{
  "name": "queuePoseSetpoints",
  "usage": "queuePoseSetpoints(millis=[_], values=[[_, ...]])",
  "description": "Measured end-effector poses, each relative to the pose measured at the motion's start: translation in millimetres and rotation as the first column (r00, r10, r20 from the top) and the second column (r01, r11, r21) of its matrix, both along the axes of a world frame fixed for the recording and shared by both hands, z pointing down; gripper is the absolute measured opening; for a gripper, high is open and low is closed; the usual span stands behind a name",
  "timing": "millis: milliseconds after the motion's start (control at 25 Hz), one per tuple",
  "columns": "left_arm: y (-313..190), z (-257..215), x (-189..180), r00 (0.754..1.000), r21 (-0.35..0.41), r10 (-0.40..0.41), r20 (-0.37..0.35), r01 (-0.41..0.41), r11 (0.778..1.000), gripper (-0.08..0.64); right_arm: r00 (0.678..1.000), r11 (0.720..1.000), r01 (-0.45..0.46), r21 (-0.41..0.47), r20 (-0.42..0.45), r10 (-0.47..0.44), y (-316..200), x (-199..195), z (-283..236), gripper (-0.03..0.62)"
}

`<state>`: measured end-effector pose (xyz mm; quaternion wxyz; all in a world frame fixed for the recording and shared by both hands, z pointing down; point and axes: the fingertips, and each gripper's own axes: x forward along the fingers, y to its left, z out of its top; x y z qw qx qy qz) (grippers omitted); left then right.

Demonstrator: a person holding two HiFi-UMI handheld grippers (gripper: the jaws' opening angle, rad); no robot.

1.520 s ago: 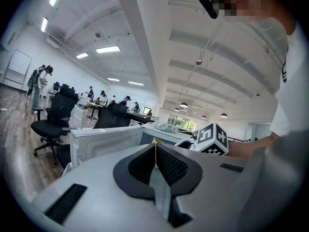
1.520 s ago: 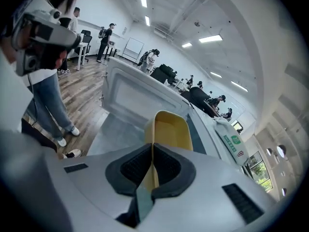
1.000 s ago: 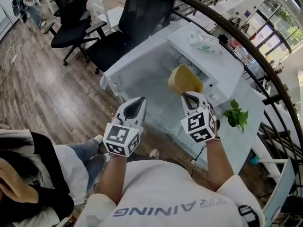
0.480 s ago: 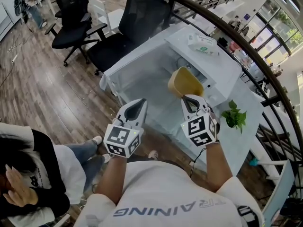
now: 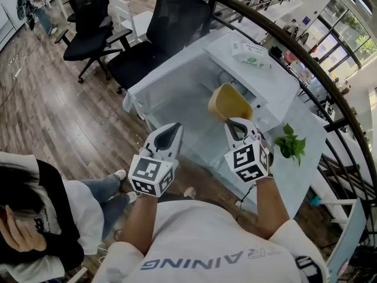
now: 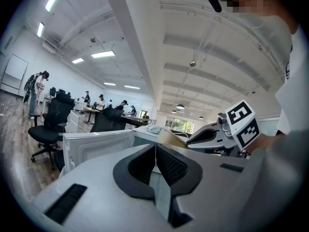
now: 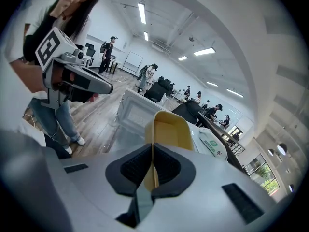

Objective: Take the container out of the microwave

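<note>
The wide white counter [image 5: 177, 99] carries a boxy white microwave [image 5: 259, 78] along its far edge, and the job looks to be in its closing step: the mustard-yellow, round-cornered tub of a container [image 5: 227, 102] hangs in the air just in front of the microwave's mouth, over the counter and not resting on it. From the head view I cannot tell whether its far end is wholly clear of the opening. The next move, as I judge it, calls for drawing the container toward the counter's near edge and setting it down flat on a bare patch, with the grip kept firm because the hold is on one thin wall only. The container tips with its open mouth turned toward the person; its inside shows smooth, plain and apparently empty, and it looks like light plastic. The right tongs [image 5: 234, 122] are clamped on its near wall, one jaw inside and one outside. The left tongs [image 5: 175, 127] hover beside them over the counter's near edge, pressed together with nothing between them.
</note>
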<state>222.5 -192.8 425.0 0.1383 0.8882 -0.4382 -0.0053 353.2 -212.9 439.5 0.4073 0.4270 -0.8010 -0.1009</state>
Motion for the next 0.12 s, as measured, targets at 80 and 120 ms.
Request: queuePoseSetpoints(millis=[80, 120], values=[[0.8, -1.1, -0.8, 1.0, 0.0, -0.001, 0.0, 0.001, 1.0, 0.035, 1.0, 1.0, 0.003, -0.001, -0.002, -0.003, 0.7, -0.8, -0.7, 0.032], [1.1, -1.7, -1.3, 1.0, 0.0, -0.002, 0.0, 0.002, 1.0, 0.035, 1.0, 1.0, 0.004, -0.001, -0.003, -0.004, 1.0, -1.2, -1.0, 0.032]])
